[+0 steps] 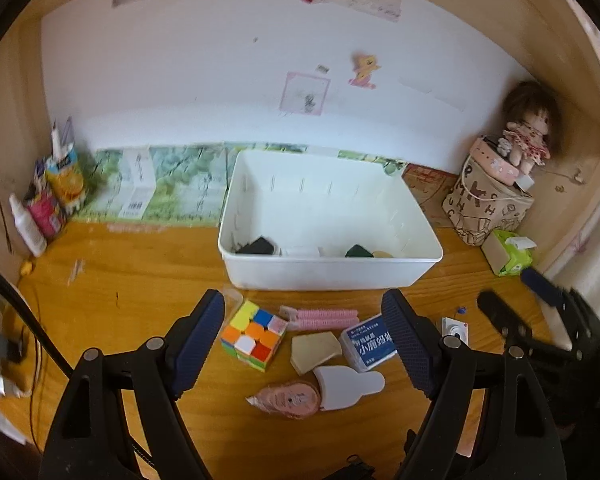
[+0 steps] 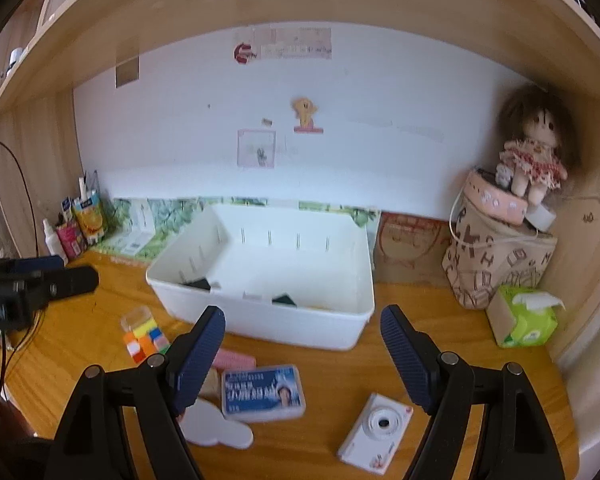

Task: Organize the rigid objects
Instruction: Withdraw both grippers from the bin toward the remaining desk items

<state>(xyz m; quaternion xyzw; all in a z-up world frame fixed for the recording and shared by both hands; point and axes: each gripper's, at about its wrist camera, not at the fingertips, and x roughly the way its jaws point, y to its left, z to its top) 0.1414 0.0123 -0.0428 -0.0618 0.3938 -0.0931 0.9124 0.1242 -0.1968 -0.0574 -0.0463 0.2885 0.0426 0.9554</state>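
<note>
Left gripper [image 1: 304,328]: jaws spread wide, holding nothing, raised above the surface [image 1: 140,280]. Between the jaws in the left wrist view lie the loose items. The cube [image 1: 254,334] sits just inside the left jaw. The pink comb [image 1: 320,317] lies beyond it, near the bin [image 1: 328,272]. The beige piece [image 1: 314,350] lies at centre, touching the blue box [image 1: 370,346], whose right end is hidden behind the right jaw. Nearer the camera, the white cutout [image 1: 346,388] overlaps the pink disc [image 1: 288,400]. The camera [image 1: 456,328] lies outside the right jaw.

Right gripper [image 2: 302,340]: jaws spread wide, holding nothing, above the surface. In the right wrist view, the blue box [image 2: 264,394] lies between the jaws, closer to the left jaw. The camera [image 2: 376,432] lies between the jaws, closer to the right jaw. The white cutout [image 2: 216,428] and pink comb [image 2: 234,358] are partly hidden behind the left jaw. The cube [image 2: 146,338] lies outside the left jaw.

The bin stands on the surface beyond both grippers, open side up. It contains two dark items [image 1: 260,246] and some pale items; type cannot be told.

A doll [image 2: 534,152] sits on a bag [image 2: 496,260] at the right rear. A tissue pack [image 2: 524,316] lies in front of the bag.
</note>
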